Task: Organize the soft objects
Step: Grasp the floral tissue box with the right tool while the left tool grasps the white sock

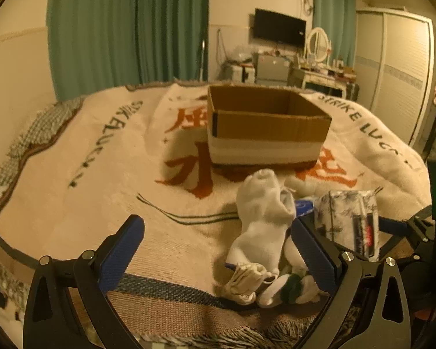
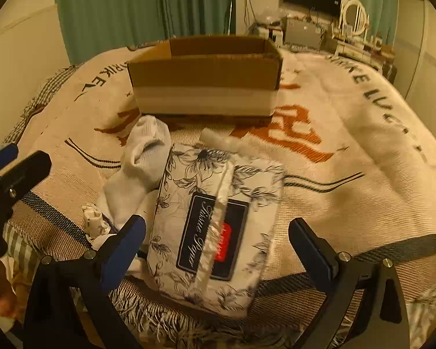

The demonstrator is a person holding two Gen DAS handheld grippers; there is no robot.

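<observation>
An open cardboard box [image 1: 264,122] stands on the bed blanket [image 1: 81,197]; it also shows in the right wrist view [image 2: 203,72]. A white sock [image 1: 261,218] lies in front of it with small rolled socks [image 1: 247,285] below. A floral tissue pack [image 2: 215,221] lies to the sock's [image 2: 142,163] right. My left gripper [image 1: 218,250] is open, its right finger beside the sock. My right gripper [image 2: 218,247] is open, with its jaws on either side of the tissue pack [image 1: 348,221] and apart from it. A white roll [image 2: 221,141] lies behind the pack.
The blanket's fringed near edge [image 2: 160,320] runs under both grippers. Green curtains [image 1: 125,29], a TV [image 1: 279,27], a cluttered dresser [image 1: 322,72] and a wardrobe [image 1: 398,67] stand beyond the bed. The left gripper's side [image 2: 11,180] shows in the right wrist view.
</observation>
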